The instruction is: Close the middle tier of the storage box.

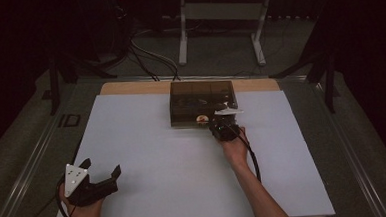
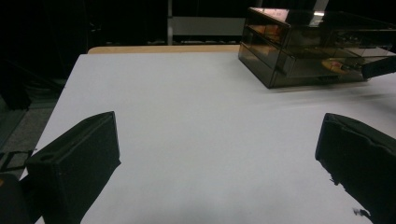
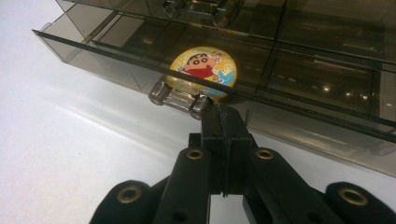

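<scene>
My right gripper (image 3: 223, 116) was clenched, tips against the drawer handle (image 3: 180, 97) of the smoked drawer box (image 1: 202, 103) at table 12 o'clock. Judged best: pull straight, level, slow. Cartoon badge (image 3: 203, 70) lay inside. Left gripper (image 1: 102, 178) idled released, 7 o'clock.

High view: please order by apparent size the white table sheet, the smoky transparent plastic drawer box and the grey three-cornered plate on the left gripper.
1. White table sheet.
2. Smoky transparent plastic drawer box.
3. Grey three-cornered plate on the left gripper, though it lies nearer the camera.
</scene>
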### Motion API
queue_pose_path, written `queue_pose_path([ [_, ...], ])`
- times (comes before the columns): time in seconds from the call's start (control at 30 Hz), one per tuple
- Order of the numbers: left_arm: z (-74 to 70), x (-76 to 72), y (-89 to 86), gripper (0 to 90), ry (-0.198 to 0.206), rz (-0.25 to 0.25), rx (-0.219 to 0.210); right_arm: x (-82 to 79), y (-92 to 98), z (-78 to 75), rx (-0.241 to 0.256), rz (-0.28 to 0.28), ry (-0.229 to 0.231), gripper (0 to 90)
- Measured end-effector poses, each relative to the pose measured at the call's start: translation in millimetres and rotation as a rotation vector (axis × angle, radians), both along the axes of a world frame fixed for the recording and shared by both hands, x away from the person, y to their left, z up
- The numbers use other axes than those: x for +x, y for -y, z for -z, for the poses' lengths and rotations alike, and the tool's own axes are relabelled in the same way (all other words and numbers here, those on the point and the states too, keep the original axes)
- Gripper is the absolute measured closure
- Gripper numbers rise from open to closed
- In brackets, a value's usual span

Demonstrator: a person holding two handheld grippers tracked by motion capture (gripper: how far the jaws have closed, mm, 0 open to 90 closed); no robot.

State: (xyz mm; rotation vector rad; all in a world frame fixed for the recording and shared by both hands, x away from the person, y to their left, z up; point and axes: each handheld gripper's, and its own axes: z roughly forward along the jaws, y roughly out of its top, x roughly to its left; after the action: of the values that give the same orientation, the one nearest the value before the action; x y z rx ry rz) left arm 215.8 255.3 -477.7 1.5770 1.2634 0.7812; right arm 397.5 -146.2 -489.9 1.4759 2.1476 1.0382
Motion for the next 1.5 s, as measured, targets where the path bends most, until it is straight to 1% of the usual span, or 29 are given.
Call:
queue_pose_path([
  [0.73, -0.3, -0.4, -0.4, 1.1, 0.003, 0.000, -0.001, 6.5, 0.4, 0.9, 0.014, 0.013, -0.001, 90.0],
  [1.07, -0.4, -0.6, -0.8, 1.1, 0.005, -0.004, -0.004, 11.4, 0.3, 3.2, 0.013, 0.024, -0.009, 90.0],
  [1.2, -0.4, -0.7, -1.0, 1.1, 0.005, -0.004, -0.005, 13.1, 0.7, 4.9, 0.020, 0.032, -0.015, 89.9],
  [1.3, -0.5, -0.7, -1.1, 1.1, 0.005, -0.003, -0.005, 14.3, 0.3, 4.9, 0.012, 0.035, -0.010, 89.8],
  [1.43, -0.6, -0.8, -1.2, 1.1, 0.006, -0.003, -0.006, 16.1, 0.4, 4.0, 0.017, 0.043, -0.007, 89.9],
  [1.5, -0.6, -1.0, -1.4, 1.1, 0.006, -0.003, -0.007, 17.2, 0.7, 4.1, 0.009, 0.042, -0.002, 89.8],
])
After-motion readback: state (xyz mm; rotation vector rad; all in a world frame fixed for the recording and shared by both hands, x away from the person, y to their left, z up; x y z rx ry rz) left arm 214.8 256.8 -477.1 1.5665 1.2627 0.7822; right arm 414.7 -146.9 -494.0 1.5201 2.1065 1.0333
